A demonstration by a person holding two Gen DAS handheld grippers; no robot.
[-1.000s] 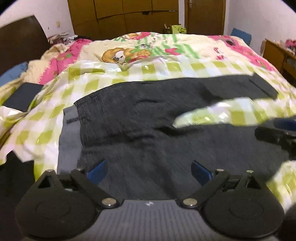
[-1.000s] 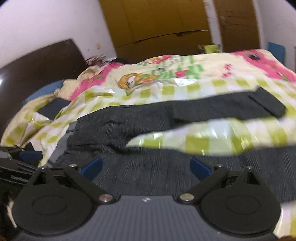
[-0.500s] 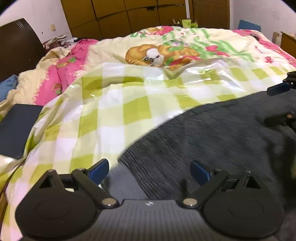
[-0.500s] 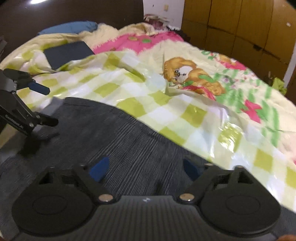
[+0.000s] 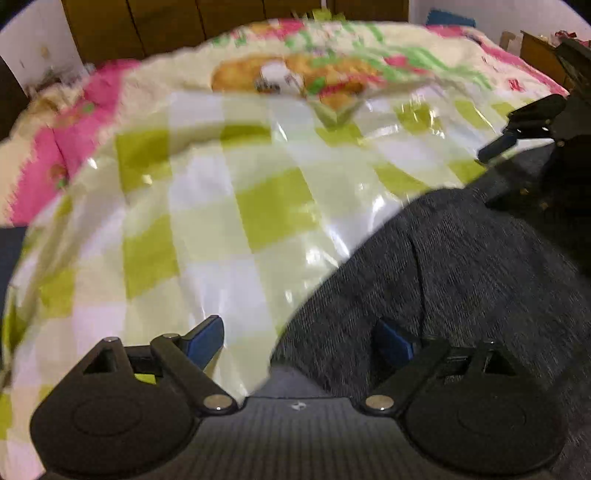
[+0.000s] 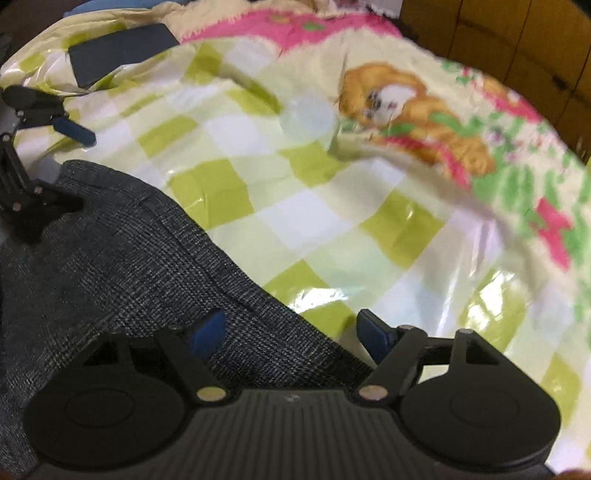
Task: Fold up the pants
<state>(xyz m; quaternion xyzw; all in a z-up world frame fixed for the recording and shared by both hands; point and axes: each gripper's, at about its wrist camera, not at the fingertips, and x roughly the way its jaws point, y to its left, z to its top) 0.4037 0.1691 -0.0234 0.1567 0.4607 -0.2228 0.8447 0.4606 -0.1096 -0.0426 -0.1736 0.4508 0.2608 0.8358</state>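
A: Item one, the pants [image 5: 461, 280]?
B: Dark grey ribbed fabric, spread flat on a glossy green-and-white checked sheet [image 5: 207, 206]. In the left wrist view they fill the lower right; in the right wrist view, the lower left. Their edge runs diagonally across both.

A: Item two, the left gripper [image 5: 301, 341]?
B: Jaws spread wide, blue fingertips [image 5: 205, 338] apart. The pants' edge lies between them: one tip over the sheet, the other over the fabric. Nothing is pinched. Whether the tips touch the surface, I cannot tell.

A: Item three, the right gripper [image 6: 291, 334]?
B: Also released, jaws well apart. One tip stands over the pants, the other over the sheet, the fabric edge between them, ungripped.

A: Each seen from the other camera?
B: Yes. The right gripper appears at the left view's far right edge; the left gripper at the right view's far left edge, both near the pants' edge.

A: Other stock?
B: A cartoon-printed quilt [image 6: 424, 103] beyond the sheet, a dark flat object [image 6: 118, 51] near it, brown wardrobe doors [image 5: 166, 22] behind.
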